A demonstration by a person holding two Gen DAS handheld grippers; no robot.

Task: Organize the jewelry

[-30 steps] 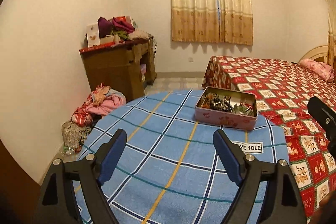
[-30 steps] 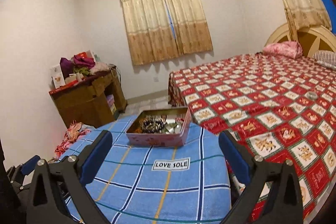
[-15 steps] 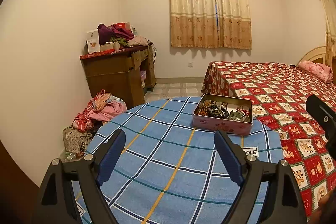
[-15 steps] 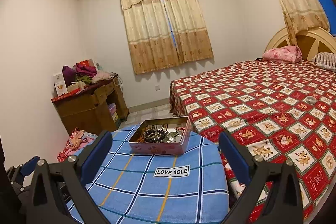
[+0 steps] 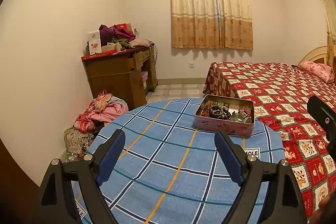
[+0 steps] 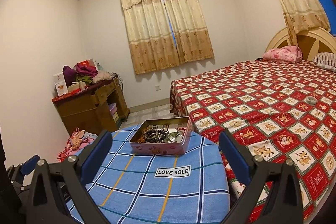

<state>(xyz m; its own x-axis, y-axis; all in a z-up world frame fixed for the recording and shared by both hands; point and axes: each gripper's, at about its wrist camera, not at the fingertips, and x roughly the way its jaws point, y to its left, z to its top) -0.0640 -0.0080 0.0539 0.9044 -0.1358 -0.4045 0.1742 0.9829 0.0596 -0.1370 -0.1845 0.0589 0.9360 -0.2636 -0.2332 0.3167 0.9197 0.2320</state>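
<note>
Pink tin (image 6: 160,145) of bead bracelets (image 6: 155,134) sits open at the far edge of the blue plaid cloth (image 6: 147,192), beside the red patterned bed (image 6: 262,102). Left gripper (image 5: 170,152) and right gripper (image 6: 164,152) both spread wide, empty, well short of it. Path clear. Lone bangle (image 6: 311,100) on the bed.

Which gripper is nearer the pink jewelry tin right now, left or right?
Right, though only slightly. The right gripper hangs open just short of the pink tin, facing it head-on. The left gripper, also open, sits farther back, with the tin ahead and off to its right.
</note>
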